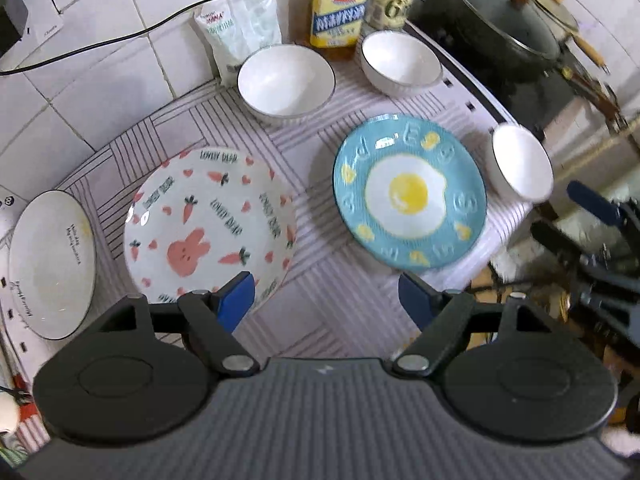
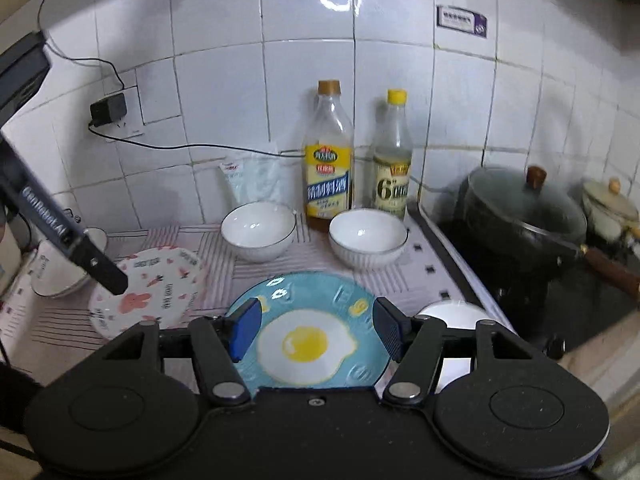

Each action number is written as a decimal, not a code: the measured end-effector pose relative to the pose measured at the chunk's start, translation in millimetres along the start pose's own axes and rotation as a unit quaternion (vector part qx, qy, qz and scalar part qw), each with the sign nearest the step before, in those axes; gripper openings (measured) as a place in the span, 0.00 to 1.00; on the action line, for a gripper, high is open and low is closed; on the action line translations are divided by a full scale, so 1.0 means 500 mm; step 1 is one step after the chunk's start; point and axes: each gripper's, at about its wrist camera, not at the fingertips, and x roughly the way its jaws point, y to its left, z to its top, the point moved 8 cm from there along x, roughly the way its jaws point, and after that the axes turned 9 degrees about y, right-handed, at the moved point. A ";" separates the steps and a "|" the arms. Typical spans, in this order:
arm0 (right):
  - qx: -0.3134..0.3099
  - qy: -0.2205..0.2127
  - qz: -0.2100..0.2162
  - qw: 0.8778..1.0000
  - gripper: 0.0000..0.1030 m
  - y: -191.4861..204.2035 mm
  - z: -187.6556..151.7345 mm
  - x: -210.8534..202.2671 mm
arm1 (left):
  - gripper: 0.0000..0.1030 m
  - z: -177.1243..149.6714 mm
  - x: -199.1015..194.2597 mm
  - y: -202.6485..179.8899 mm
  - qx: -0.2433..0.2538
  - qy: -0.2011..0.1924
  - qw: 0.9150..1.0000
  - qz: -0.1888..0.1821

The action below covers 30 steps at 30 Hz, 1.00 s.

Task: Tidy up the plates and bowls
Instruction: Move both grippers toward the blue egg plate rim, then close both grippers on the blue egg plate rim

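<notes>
A blue plate with a fried-egg picture (image 1: 410, 196) (image 2: 308, 336) lies on the striped mat. Left of it lies a white plate with a pink rabbit and carrots (image 1: 208, 224) (image 2: 148, 292). Two white bowls (image 1: 286, 80) (image 1: 400, 62) stand at the back, shown too in the right wrist view (image 2: 259, 230) (image 2: 367, 236). A third white bowl (image 1: 520, 164) (image 2: 452, 312) sits at the mat's right edge. A larger white bowl with lettering (image 1: 52, 264) stands at the far left. My left gripper (image 1: 326, 304) hangs open above the mat between the two plates. My right gripper (image 2: 316, 330) is open over the blue plate, holding nothing.
Two bottles (image 2: 329, 156) (image 2: 394, 156) and a white bag (image 2: 256, 178) stand against the tiled wall. A dark lidded pot (image 2: 524, 208) sits on the stove at the right. A black cable (image 1: 120, 40) runs along the wall. The left gripper's body (image 2: 60, 232) crosses the right wrist view's left side.
</notes>
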 end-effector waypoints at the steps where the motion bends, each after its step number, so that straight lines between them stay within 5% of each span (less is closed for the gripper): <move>1: 0.001 -0.003 0.006 1.000 0.66 -0.004 -0.001 0.011 | 0.76 0.006 0.012 -0.006 -0.008 -0.004 1.000 -0.003; 13: 0.065 0.090 0.110 0.988 0.66 -0.077 -0.097 0.148 | 0.76 0.038 0.151 -0.042 -0.115 -0.007 0.993 0.021; 19: 0.084 0.121 0.120 0.982 0.64 -0.088 -0.147 0.183 | 0.73 0.035 0.224 -0.045 -0.136 0.000 0.989 0.055; 25: 0.115 0.096 0.084 0.985 0.54 -0.110 -0.163 0.225 | 0.73 0.037 0.261 -0.057 -0.170 0.003 0.985 -0.001; 30: 0.132 0.095 0.100 0.982 0.40 -0.098 -0.169 0.253 | 0.73 0.035 0.285 -0.053 -0.185 -0.004 0.983 0.008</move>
